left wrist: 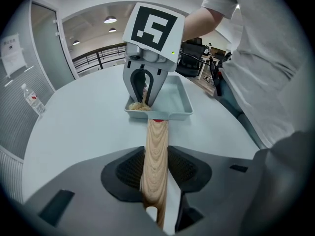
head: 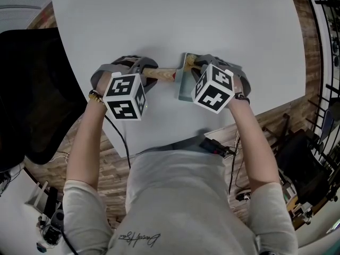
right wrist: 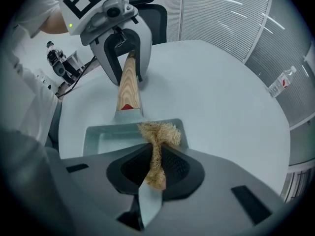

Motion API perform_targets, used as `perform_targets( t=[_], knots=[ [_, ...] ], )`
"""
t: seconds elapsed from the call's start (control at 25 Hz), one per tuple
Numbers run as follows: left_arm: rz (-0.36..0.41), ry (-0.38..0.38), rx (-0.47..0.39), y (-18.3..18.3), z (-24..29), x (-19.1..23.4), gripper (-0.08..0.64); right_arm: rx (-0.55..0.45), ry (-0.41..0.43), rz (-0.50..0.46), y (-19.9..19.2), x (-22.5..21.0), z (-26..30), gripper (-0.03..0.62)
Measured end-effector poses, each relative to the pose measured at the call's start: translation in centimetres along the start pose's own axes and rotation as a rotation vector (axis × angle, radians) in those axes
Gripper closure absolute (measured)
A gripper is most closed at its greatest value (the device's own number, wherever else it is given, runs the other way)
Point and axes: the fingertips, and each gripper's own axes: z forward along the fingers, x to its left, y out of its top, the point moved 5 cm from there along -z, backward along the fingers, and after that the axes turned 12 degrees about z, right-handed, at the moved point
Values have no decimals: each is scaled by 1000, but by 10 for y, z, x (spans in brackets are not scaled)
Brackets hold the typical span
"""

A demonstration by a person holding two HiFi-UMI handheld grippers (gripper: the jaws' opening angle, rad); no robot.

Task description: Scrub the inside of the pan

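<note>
left gripper [left wrist: 155, 173] and right gripper [right wrist: 156, 163] are held low over the white table [head: 175, 20], on which the grey rectangular pan [left wrist: 177, 102] is set. its wooden handle [left wrist: 156, 141] is clamped by the left jaws. a straw-coloured scrubber [right wrist: 158, 133] is pinched by the right jaws, inside the pan at its handle end.

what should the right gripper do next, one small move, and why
Probably press the scrubber down and sweep it along the pan floor. The right gripper is shut on it at one corner, most of the floor lies beyond, and the left gripper clamps the handle to steady it.
</note>
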Motion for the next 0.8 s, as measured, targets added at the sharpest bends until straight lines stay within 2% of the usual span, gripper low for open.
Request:
perform_targets(
  t=[0.8],
  knots=[
    [-19, 6, 23, -2, 0, 4, 408, 116, 222, -50, -26, 72, -1, 525]
  ],
)
